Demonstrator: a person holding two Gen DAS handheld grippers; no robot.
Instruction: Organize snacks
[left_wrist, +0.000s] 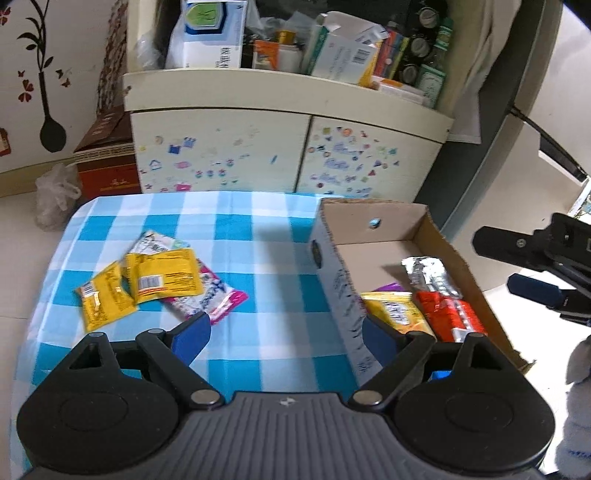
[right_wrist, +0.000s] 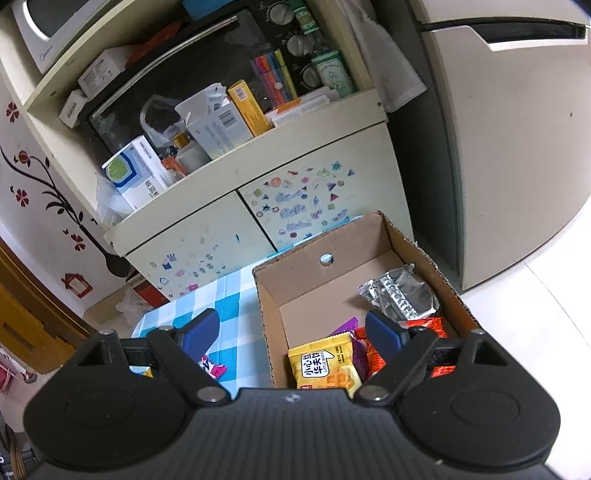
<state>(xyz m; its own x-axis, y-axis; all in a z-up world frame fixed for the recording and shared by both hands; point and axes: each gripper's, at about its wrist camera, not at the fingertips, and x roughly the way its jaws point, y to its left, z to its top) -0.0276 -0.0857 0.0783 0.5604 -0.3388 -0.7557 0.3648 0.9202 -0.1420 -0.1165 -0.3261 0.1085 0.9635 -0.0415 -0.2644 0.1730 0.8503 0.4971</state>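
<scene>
A: Start with the nearest thing. How do the grippers stand?

B: The left gripper (left_wrist: 286, 334) has its blue fingers (left_wrist: 192, 334) spread wide with nothing between them, and the jaws are not pressing on anything. The right gripper (right_wrist: 291, 334) is released too, jaws apart and empty; its left finger hangs over the checked cloth (right_wrist: 236, 295), its right finger over the cardboard box (right_wrist: 417, 243).

A: And the snacks?

B: In the left view, three lie loose on the blue-and-white cloth (left_wrist: 258, 258) at about ten o'clock from the left gripper: two yellow packets (left_wrist: 105, 301) (left_wrist: 164, 277) overlapping a pink-and-white wrapper (left_wrist: 210, 299). The box (left_wrist: 332, 280) sits at one o'clock, on the cloth's right side.

A: What is inside it?

B: A yellow waffle pack (right_wrist: 325, 365) nearest, beside it a red packet (left_wrist: 450, 312), a bit of purple wrapper (right_wrist: 349, 325) behind, and a silver foil pack (right_wrist: 402, 291) farther back along the right wall.

A: Beyond the table?

B: At twelve o'clock, a cream cabinet (left_wrist: 221, 147) with stickers on its doors, cartons crowding its shelf.
</scene>
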